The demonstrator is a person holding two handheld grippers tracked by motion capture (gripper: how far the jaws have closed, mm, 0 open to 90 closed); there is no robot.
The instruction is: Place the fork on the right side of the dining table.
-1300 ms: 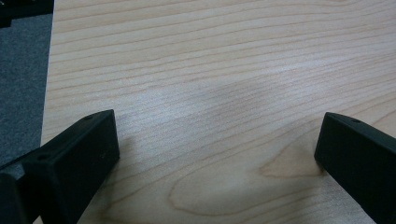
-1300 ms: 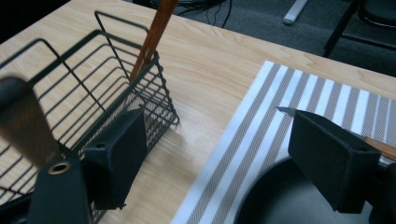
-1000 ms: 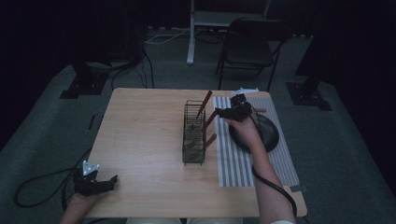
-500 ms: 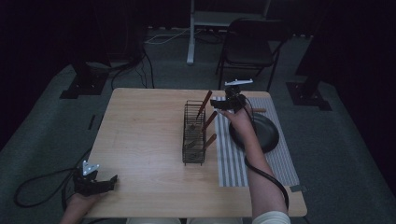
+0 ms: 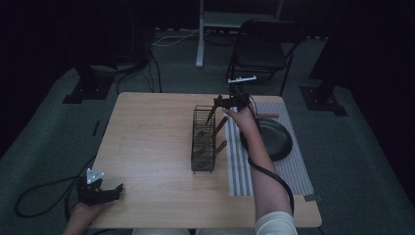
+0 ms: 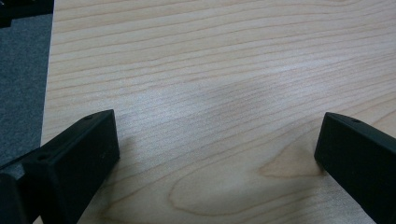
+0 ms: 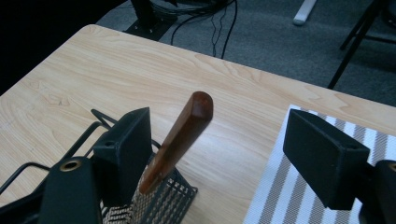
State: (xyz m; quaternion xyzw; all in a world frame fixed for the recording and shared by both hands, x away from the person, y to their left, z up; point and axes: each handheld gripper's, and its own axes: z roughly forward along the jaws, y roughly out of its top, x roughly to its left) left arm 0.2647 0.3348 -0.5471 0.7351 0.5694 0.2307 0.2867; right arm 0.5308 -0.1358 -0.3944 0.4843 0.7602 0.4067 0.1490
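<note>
In the right gripper view, a brown wooden handle (image 7: 180, 137) leans up out of the black wire mesh basket (image 7: 156, 205), standing between the two black jaws but close to the left one, with neither pad pressing it; the right gripper (image 7: 224, 154) has just been closing its jaws. The high view adds the basket (image 5: 203, 139) mid-table beside a striped mat (image 5: 240, 171) bearing a dark pan (image 5: 276, 139), the right forearm stretched forward over them. The left gripper (image 5: 100, 192) rests wide open at the table's (image 5: 151, 147) near left corner.
</note>
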